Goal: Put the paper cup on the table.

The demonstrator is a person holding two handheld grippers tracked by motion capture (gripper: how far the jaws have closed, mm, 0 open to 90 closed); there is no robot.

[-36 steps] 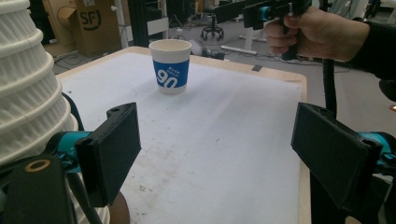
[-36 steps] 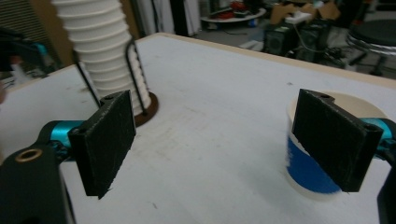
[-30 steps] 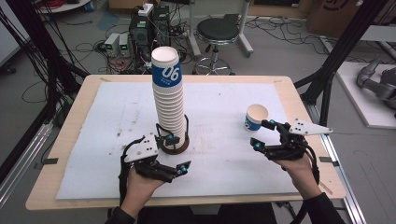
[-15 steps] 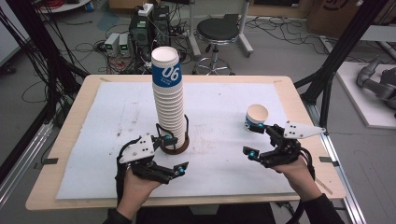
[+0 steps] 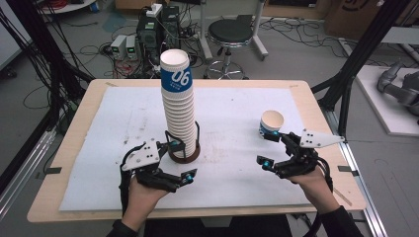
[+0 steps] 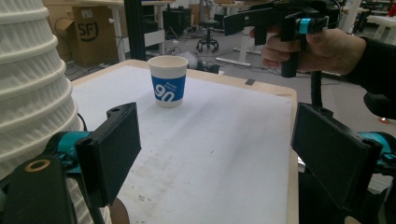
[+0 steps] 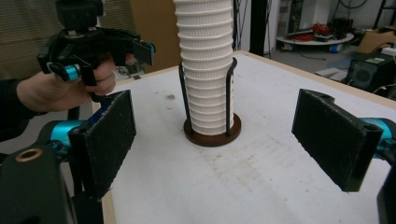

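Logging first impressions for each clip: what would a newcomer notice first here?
A tall cup stack in a wire holder rises mid-table, topped by a blue "06" cup. A lone cup stands to the right, just beyond the right gripper; the left gripper waits open beside the stack's base.

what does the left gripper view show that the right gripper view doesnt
Left gripper view: the single white paper cup with a blue band standing upright on the table, and the right tongs held above the far edge. Right gripper view: the round brown base with black wire uprights holding the stack, and the left tongs. Both: the tall stack of white ribbed paper cups and the white table mat.
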